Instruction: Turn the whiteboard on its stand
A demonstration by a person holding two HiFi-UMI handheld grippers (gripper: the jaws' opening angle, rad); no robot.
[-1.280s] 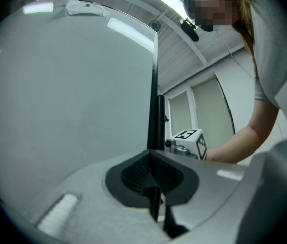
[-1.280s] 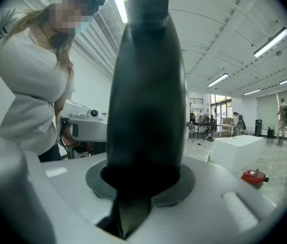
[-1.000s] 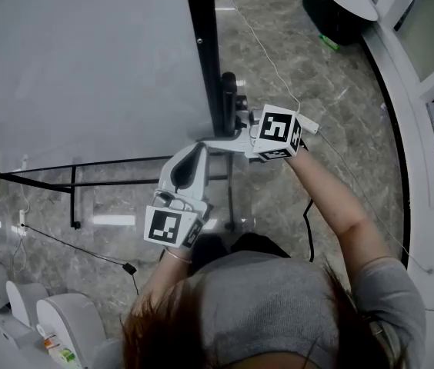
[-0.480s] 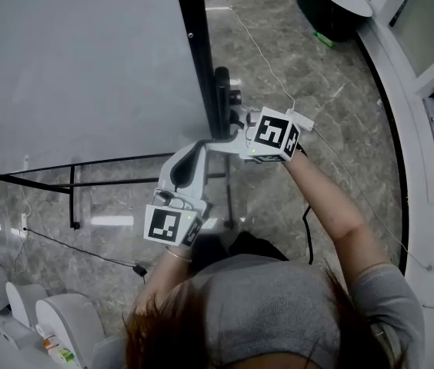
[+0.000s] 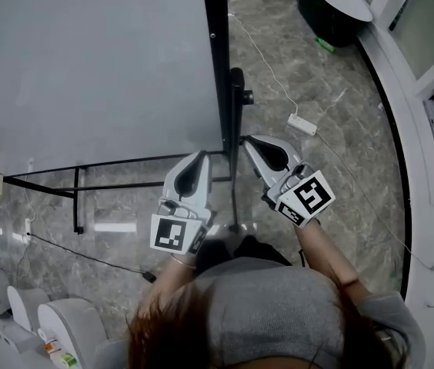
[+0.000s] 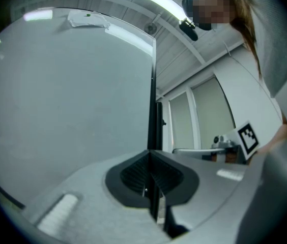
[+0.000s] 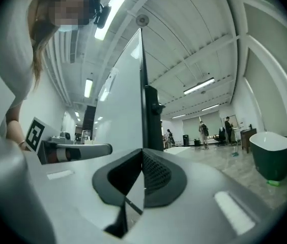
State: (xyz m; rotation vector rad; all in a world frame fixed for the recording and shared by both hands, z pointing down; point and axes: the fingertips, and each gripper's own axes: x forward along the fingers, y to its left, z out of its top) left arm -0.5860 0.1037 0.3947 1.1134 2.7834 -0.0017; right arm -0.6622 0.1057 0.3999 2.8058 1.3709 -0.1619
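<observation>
I note left tongs pinching the whiteboard corner. Right tongs just pressed together beside the stand post.

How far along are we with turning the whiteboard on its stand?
Done: nothing certain; the large black-framed whiteboard looks tilted, face toward the head view. In hand: left gripper, shut, at its lower edge; right gripper, jaws just closed empty, beside the black stand post. Remaining: swinging the board over.

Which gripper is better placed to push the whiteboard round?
Probably left: the left gripper, shut, has its tip at the lower corner of the whiteboard. The right gripper, just closed empty, sits past the black edge, beside the stand post.
</observation>
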